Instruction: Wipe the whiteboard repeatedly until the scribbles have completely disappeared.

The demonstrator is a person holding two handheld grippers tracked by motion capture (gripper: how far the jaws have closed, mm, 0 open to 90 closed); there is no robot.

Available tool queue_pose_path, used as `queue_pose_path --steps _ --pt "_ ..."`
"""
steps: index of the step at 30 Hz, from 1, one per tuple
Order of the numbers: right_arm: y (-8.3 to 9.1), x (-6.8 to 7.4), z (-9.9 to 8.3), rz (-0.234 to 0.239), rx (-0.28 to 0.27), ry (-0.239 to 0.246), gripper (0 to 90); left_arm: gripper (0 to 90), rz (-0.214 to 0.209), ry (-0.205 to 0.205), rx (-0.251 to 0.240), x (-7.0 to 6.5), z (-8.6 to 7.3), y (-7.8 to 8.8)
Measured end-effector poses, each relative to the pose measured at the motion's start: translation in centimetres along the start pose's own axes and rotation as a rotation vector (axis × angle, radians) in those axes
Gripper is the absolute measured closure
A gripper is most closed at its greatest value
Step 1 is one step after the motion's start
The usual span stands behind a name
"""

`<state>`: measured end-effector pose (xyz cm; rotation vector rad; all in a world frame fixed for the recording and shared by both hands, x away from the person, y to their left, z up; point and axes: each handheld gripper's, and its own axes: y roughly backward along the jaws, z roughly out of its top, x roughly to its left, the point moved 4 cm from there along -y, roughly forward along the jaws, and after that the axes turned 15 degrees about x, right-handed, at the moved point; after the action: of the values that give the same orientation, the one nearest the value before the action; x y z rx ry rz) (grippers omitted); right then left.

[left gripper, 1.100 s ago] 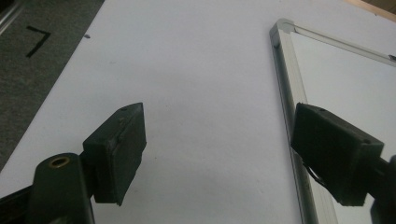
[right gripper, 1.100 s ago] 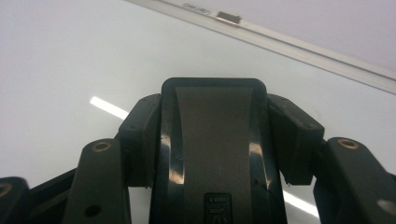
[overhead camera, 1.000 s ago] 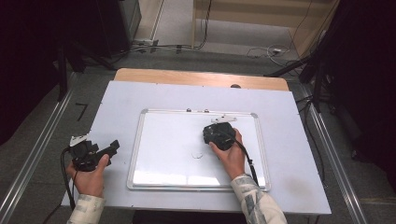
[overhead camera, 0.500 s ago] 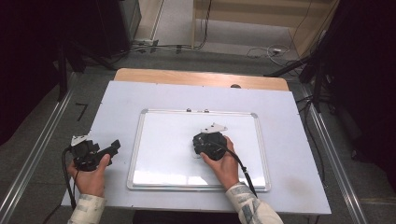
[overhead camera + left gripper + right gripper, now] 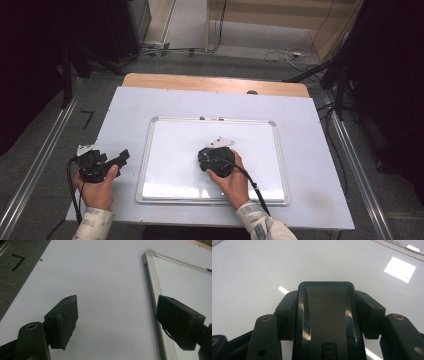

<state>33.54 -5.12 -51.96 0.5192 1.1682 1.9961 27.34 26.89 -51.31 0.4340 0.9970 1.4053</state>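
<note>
my right gripper (image 5: pixel 325 302) is clamped on a black eraser (image 5: pixel 325 322), held over the whiteboard (image 5: pixel 260 145). my left gripper (image 5: pixel 116 320) is spread wide above the bench (image 5: pixel 105 277), the whiteboard frame just beside its right jaw.

white, glossy whiteboard (image 5: pixel 260 150) with silver frame; pale grey-white table (image 5: pixel 310 115) with tan wooden edge; black left gripper (image 5: pixel 116 322); black right gripper (image 5: pixel 215 159) clamping black glossy eraser (image 5: pixel 325 315); patterned light sleeves (image 5: pixel 92 225); dark grey floor (image 5: pixel 45 130).
</note>
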Motion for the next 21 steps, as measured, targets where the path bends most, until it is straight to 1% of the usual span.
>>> queue_pose_path --steps 5,7,11,16,21 --pt "0.0 1.1 0.0 0.012 -0.001 0.031 39.5 19.2 0.000 -0.003 0.002 0.0 0.0 0.0" --pt "-0.1 1.3 0.1 0.012 -0.004 0.034 39.4 19.2 0.000 -0.003 0.001 0.0 0.0 0.0" --pt "-0.1 1.1 0.1 0.018 0.000 0.040 39.4 19.2 -0.001 -0.003 0.000 0.0 0.0 0.0" --pt "-0.2 0.3 0.3 0.009 -0.001 0.025 39.4 19.2 -0.001 -0.002 0.000 0.0 0.0 0.0" --pt "-0.2 -0.9 0.4 -0.013 0.000 0.007 39.4 19.2 -0.002 -0.002 0.000 0.1 0.0 0.0"
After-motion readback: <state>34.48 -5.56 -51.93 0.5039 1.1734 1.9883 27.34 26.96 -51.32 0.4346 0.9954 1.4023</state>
